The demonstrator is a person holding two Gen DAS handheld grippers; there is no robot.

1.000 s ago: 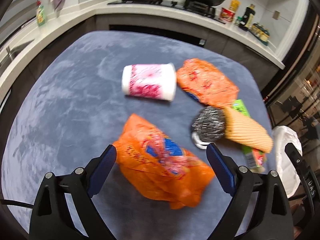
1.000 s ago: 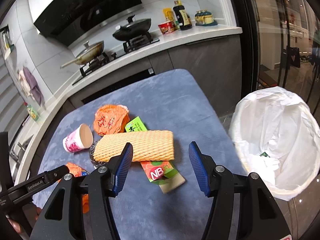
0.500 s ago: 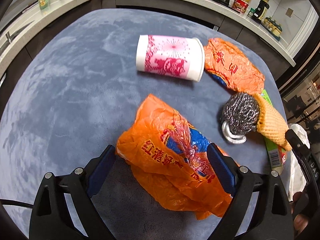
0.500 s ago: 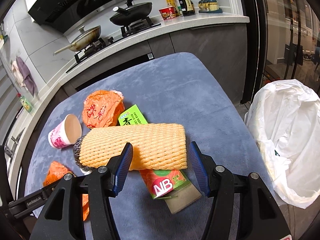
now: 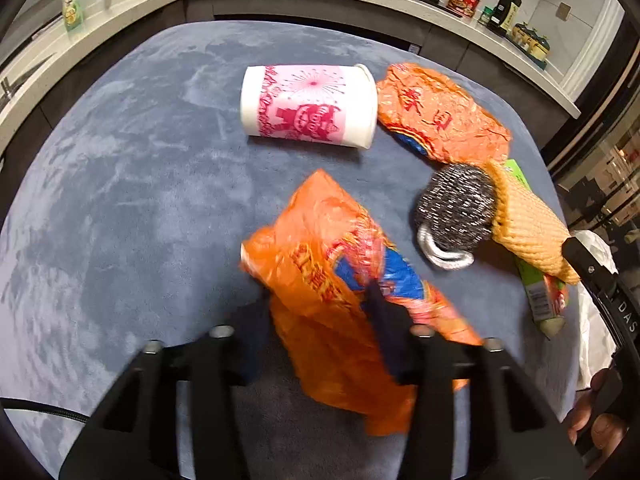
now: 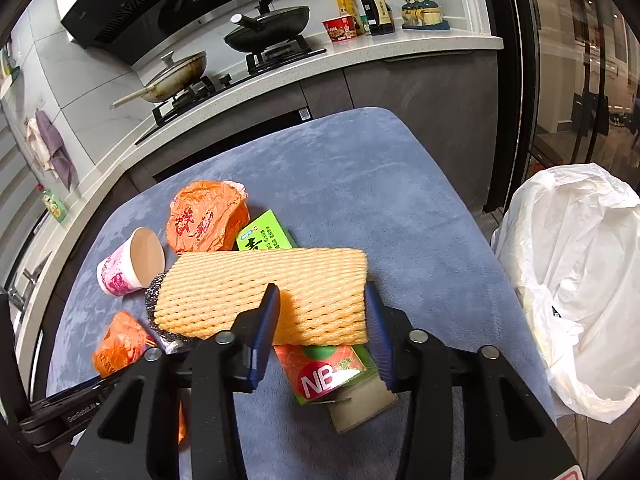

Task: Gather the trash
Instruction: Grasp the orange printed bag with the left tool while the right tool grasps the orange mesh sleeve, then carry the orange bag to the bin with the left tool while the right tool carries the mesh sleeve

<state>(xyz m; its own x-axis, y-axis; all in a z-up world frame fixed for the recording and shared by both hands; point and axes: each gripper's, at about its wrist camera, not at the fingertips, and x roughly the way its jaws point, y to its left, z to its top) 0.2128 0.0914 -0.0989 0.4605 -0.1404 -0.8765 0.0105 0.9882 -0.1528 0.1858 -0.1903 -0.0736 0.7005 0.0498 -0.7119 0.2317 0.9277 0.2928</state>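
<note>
Fingers: your L gripper (image 5: 320, 312) closing on orange wrapper (image 5: 340, 280) | R gripper (image 6: 320, 320) closing on foam net (image 6: 256, 288), which lies left of bin bag (image 6: 572, 280)

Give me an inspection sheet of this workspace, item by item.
Surface: blue-grey cloth covers the table.
Job's things: orange bag, paper cup on its side, second orange bag, foam net lying over a green carton, steel scrubber.
Bin bag: white, open, beside the table.
Clutter: nothing seen.
Grippers: left gripper closing, orange bag between the jaws; right gripper closing, foam net between the jaws.
Cables: black one at lower left.
Surroundings: counter with stove and pans, bottles.
</note>
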